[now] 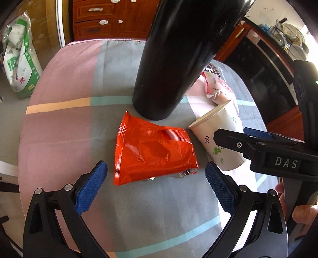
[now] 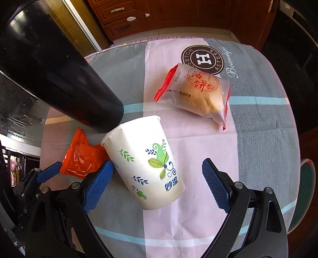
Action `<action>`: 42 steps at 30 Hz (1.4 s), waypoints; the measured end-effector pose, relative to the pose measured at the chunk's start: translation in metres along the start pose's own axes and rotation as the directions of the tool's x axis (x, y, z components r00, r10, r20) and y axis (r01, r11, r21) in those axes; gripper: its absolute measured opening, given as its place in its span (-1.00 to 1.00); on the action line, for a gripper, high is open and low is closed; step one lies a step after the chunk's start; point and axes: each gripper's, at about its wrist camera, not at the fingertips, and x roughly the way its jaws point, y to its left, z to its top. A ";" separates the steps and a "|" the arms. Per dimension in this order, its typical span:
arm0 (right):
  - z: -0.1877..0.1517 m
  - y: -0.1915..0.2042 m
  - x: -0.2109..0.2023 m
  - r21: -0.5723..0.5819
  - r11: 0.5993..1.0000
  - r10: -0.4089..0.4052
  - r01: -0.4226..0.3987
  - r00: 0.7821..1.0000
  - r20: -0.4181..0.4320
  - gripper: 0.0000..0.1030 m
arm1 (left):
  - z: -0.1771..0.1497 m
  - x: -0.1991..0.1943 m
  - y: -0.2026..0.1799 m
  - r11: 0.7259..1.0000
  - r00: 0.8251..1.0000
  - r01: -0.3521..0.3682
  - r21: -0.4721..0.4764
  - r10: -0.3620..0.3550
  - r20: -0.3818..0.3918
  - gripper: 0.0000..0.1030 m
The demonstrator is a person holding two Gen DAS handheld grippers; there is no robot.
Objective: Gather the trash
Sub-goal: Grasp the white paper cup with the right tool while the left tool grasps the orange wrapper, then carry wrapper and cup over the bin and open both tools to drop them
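- Both pairs of fingers stand wide apart with nothing clamped between them. The left gripper (image 1: 156, 176) hangs over the red wrapper (image 1: 153, 152), which lies flat on the table (image 1: 69, 79) in the gap between its blue pads (image 1: 91, 188); the pads do not press on it.
- The right gripper (image 2: 158, 178) points down at a white paper cup (image 2: 145, 164) printed with green leaves. The cup lies on its side between the right fingers (image 2: 216, 188), its open mouth towards the far left; the left pad is just beside the cup wall and may touch it, while the other pad stands clear of it.
- From the left wrist view, the right gripper (image 1: 238, 139) reaches in from the right edge over the same cup (image 1: 216, 131), with part of a hand (image 1: 298, 210) on its handle.
- A tall black cylinder (image 1: 174, 59), glossy, stands upright on the table just behind the wrapper and the cup.
- A sealed pastry packet (image 2: 198, 93), frosted with red ends and red print, lies beyond the cup on a pink stripe of the cloth, apart from everything else.
- A striped cloth of pink, grey and pale blue covers the table, with a round dark logo (image 2: 206, 59) near its far edge.
- Brown wooden drawers (image 1: 103, 17) stand behind the table, and a green-and-white plastic bag (image 1: 19, 59) sits off to the left.
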 end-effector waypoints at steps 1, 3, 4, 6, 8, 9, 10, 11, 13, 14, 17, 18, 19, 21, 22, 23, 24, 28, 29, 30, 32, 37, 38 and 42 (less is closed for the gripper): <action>0.001 0.000 0.001 -0.001 1.000 0.010 -0.010 1.000 0.002 0.66 | 0.002 0.003 -0.002 1.000 1.000 -0.007 0.005 0.007 -0.001 0.92; 0.002 -0.001 0.002 -0.008 0.999 0.033 -0.033 0.999 0.003 0.59 | 0.006 0.009 -0.006 1.000 1.000 -0.024 0.016 0.024 -0.004 0.92; 0.002 -0.001 0.003 -0.010 0.999 0.042 -0.042 0.999 0.002 0.52 | 0.009 0.012 -0.007 0.999 0.999 -0.033 0.023 0.033 -0.005 0.92; 0.004 -0.002 0.006 -0.009 0.998 0.064 -0.064 0.998 -0.006 0.30 | 0.011 0.018 -0.009 0.998 0.999 -0.052 0.038 0.052 -0.003 0.92; 0.006 -0.003 0.010 0.000 0.997 0.079 -0.079 0.997 -0.014 0.15 | 0.012 0.022 -0.009 0.997 0.998 -0.059 0.045 0.059 0.010 0.92; 0.006 -0.004 0.011 0.001 0.996 0.089 -0.089 0.996 -0.013 0.14 | 0.011 0.022 -0.009 0.998 0.999 -0.052 0.046 0.051 0.018 0.91; 0.005 -0.005 0.010 0.002 0.995 0.097 -0.097 0.995 -0.011 0.13 | 0.010 0.023 -0.009 0.998 0.999 -0.047 0.049 0.045 0.026 0.89; 0.005 -0.007 0.009 0.003 0.995 0.104 -0.104 0.994 -0.009 0.12 | 0.009 0.024 -0.011 0.997 0.998 -0.050 0.055 0.048 0.034 0.65; 0.005 -0.010 0.007 0.008 0.994 0.110 -0.110 0.994 -0.006 0.07 | 0.008 0.025 -0.015 0.995 0.997 -0.075 0.073 0.072 0.035 0.40; 0.004 -0.011 0.005 0.011 0.994 0.106 -0.106 0.994 -0.003 0.06 | 0.006 0.024 -0.018 0.993 0.996 -0.083 0.080 0.080 0.037 0.13; -0.001 -0.017 0.001 0.021 0.994 0.103 -0.103 0.995 0.006 0.04 | 0.003 0.023 -0.025 0.993 0.996 -0.084 0.084 0.082 0.020 -0.32; -0.003 -0.019 -0.001 0.028 0.994 0.105 -0.105 0.994 0.007 0.04 | 0.001 0.021 -0.026 0.993 0.996 -0.084 0.085 0.083 0.016 -0.39; -0.006 -0.022 -0.002 0.034 0.994 0.107 -0.107 0.994 0.006 0.04 | -0.001 0.019 -0.027 0.992 0.996 -0.089 0.088 0.088 0.015 -0.43; -0.012 -0.026 -0.004 0.044 0.993 0.108 -0.108 0.994 0.005 0.04 | -0.007 0.015 -0.030 0.992 0.996 -0.093 0.089 0.092 0.013 -0.50; -0.013 -0.028 -0.004 0.048 0.993 0.108 -0.108 0.994 0.003 0.04 | -0.010 0.013 -0.033 0.991 0.995 -0.096 0.089 0.095 0.014 -0.53; -0.016 -0.029 -0.006 0.052 0.993 0.110 -0.110 0.994 0.003 0.04 | -0.012 0.012 -0.036 0.991 0.995 -0.098 0.091 0.097 0.013 -0.75; -0.021 -0.032 -0.009 0.056 0.992 0.110 -0.110 0.994 0.003 0.04 | -0.013 0.011 -0.038 0.991 0.995 -0.097 0.092 0.096 0.008 -0.95; -0.039 -0.042 -0.018 0.071 0.991 0.114 -0.114 0.993 0.008 0.04 | -0.028 -0.001 -0.054 0.990 0.995 -0.097 0.105 0.095 0.018 -0.95; -0.045 -0.044 -0.020 0.075 0.991 0.114 -0.115 0.993 0.009 0.04 | -0.032 -0.004 -0.059 0.989 0.995 -0.095 0.110 0.093 0.019 -0.95; -0.052 -0.046 -0.022 0.079 0.990 0.115 -0.115 0.993 0.008 0.04 | -0.035 -0.007 -0.062 0.989 0.995 -0.095 0.115 0.093 0.021 -0.95; -0.064 -0.050 -0.027 0.088 0.990 0.114 -0.114 0.993 0.008 0.04 | -0.040 -0.012 -0.067 0.989 0.996 -0.092 0.115 0.090 0.029 -0.95; -0.085 -0.062 -0.041 0.106 0.988 0.111 -0.114 0.993 0.029 0.04 | -0.051 -0.026 -0.069 0.992 0.996 -0.080 0.097 0.077 0.036 -0.95; -0.087 -0.066 -0.044 0.111 0.987 0.113 -0.116 0.993 0.032 0.04 | -0.053 -0.029 -0.069 0.992 0.996 -0.086 0.095 0.083 0.043 -0.94; -0.090 -0.072 -0.051 0.115 0.986 0.117 -0.122 0.992 0.049 0.04 | -0.046 -0.030 -0.074 0.988 0.993 -0.113 0.102 0.109 0.048 -0.50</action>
